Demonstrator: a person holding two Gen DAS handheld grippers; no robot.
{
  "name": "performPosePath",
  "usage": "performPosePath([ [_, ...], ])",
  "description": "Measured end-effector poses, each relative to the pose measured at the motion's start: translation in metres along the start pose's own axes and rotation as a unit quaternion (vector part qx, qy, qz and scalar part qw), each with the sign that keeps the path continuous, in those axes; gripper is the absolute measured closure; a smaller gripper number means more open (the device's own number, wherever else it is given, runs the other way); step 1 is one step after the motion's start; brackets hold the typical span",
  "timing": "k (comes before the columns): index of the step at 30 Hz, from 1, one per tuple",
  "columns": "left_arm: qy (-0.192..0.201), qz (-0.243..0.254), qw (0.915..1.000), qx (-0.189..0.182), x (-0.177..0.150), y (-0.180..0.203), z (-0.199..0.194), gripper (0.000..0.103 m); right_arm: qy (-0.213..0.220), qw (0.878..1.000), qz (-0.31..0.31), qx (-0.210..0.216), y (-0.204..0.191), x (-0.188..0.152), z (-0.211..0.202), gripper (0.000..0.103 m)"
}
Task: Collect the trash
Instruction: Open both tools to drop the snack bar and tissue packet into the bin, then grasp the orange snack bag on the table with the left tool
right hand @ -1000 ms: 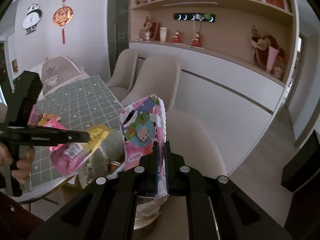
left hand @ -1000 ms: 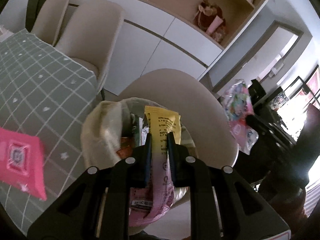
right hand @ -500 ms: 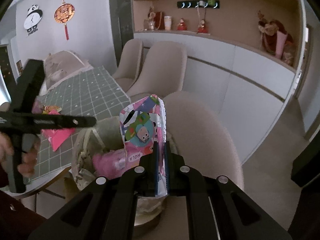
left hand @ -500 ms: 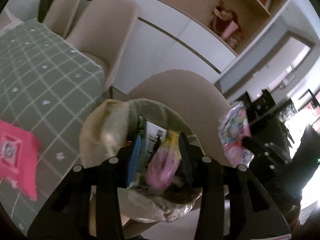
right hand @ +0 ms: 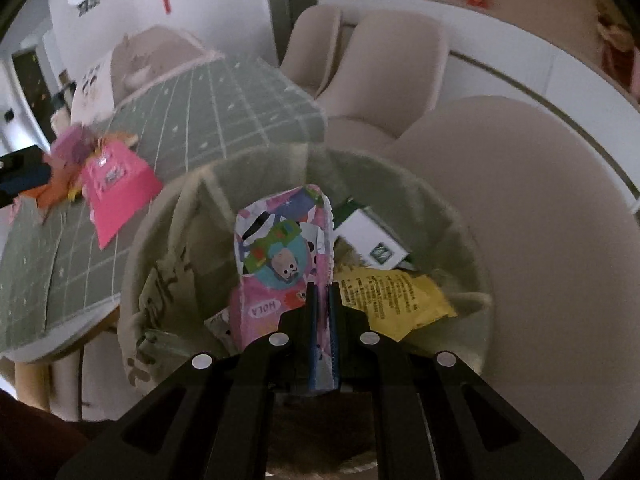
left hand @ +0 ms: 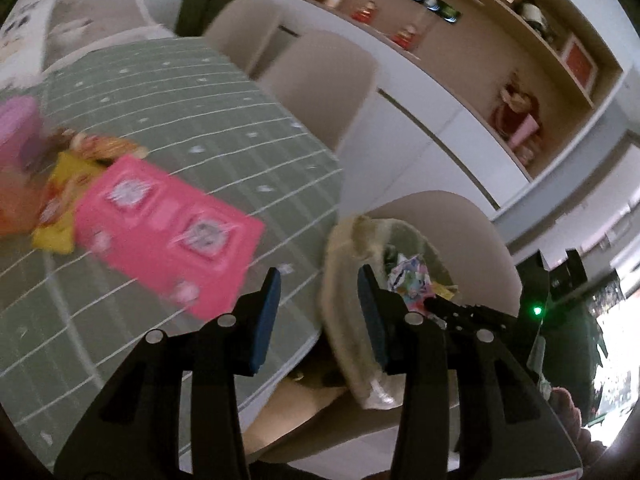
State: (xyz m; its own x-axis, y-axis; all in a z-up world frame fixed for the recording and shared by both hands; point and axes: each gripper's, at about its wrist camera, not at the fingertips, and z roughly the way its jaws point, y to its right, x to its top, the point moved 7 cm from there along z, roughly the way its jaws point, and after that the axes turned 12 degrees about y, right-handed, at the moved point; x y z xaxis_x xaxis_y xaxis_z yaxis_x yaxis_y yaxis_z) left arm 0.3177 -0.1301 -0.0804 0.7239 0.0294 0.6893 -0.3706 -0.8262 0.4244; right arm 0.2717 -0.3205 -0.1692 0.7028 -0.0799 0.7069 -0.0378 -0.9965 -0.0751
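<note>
Right now your green checked table (left hand: 168, 92) fills the left of both views, with a beige chair (right hand: 540, 208) behind the cream trash bag (right hand: 160, 240) that sits at the table's edge. Your right gripper (right hand: 322, 300) is clamped tight on the colourful cartoon wrapper (right hand: 280, 248), held over the bag's open mouth above a yellow wrapper (right hand: 392, 296) and a white carton (right hand: 368, 240) already inside. Your left gripper (left hand: 318, 312) has its jaws spread apart with nothing between them, near the pink packet (left hand: 168, 232) lying flat on the table.
</note>
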Motion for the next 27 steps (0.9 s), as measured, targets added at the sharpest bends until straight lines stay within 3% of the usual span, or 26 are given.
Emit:
performPosePath([
  [10,0.018,-0.036,0.9984,0.04,-0.01,-0.055,-0.031,0.063,-0.017,1.0,-0.007,0.007,-0.011,0.003,0.004,0.094],
  [14,0.028,-0.035,0.998,0.045,-0.005,-0.068,-0.04,0.063,0.001,1.0,0.01,0.002,-0.007,0.01,-0.008,0.067],
  [16,0.031,-0.034,0.9979,0.047,-0.003,-0.075,-0.043,0.063,0.013,1.0,0.015,-0.004,-0.005,0.014,-0.017,0.061],
  [22,0.039,-0.035,0.9969,0.058,0.003,-0.106,-0.058,0.063,0.05,0.998,0.037,-0.023,-0.009,0.034,-0.04,0.06],
  [27,0.091,-0.039,0.9896,0.105,0.02,-0.148,-0.091,0.063,0.086,0.996,0.038,-0.003,-0.043,0.055,-0.049,0.06],
])
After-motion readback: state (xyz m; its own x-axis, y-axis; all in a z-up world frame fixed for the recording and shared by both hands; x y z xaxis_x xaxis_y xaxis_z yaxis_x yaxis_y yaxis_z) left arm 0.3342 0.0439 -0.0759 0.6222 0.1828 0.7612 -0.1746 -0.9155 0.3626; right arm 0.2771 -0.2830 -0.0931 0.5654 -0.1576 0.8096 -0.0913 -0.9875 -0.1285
